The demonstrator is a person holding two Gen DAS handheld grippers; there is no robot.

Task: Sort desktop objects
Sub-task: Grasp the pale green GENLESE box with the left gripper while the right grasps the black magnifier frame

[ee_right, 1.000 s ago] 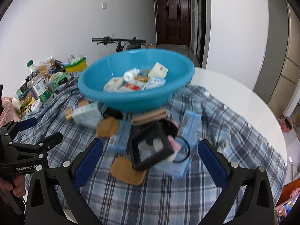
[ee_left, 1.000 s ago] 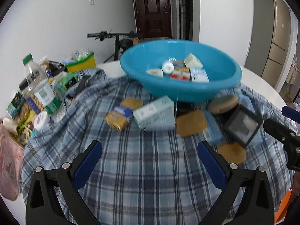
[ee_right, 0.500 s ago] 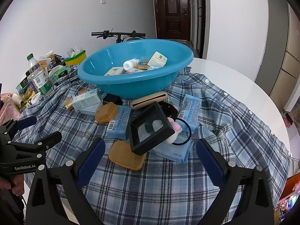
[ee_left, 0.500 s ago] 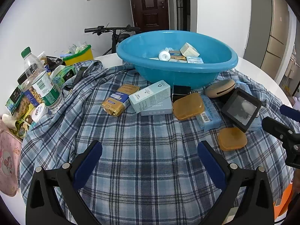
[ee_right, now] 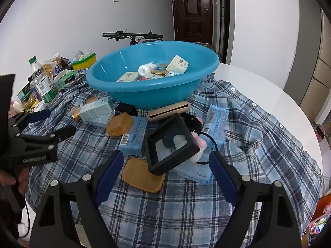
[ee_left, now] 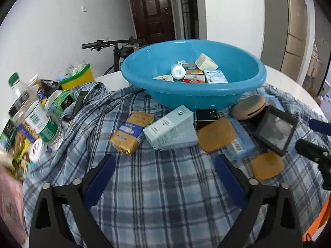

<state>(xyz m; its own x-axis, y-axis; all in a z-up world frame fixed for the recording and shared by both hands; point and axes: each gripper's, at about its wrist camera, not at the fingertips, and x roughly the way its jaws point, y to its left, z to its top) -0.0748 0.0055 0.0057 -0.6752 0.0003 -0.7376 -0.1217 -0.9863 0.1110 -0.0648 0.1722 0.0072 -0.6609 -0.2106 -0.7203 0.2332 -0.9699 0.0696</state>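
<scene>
- Right gripper (ee_right: 165,165) is lined up on the black square frame box with the clear window (ee_right: 170,144), which sits tilted on a heap of pale blue tissue packs (ee_right: 134,136), just in front of the big blue plastic basin (ee_right: 153,95) on the plaid cloth over the white table (ee_right: 258,86).
- Its fingers (ee_right: 109,172) are closing with the box's near corner between them, but the pads aren't pressing on it yet, so nothing's held.
- If it were me: ease in a bit further so the pads meet two flat sides, not a corner, and watch the black hair tie (ee_right: 209,144) and the tan rounded lid (ee_right: 142,175) right beside it.
- Left gripper (ee_left: 163,171) is starting to close too, still wide, nothing in it. The pale teal carton (ee_left: 169,126) and the gold foil packet (ee_left: 132,132) lie just beyond its tips, apart from them.
- The basin already holds several small boxes and a white bottle.
</scene>
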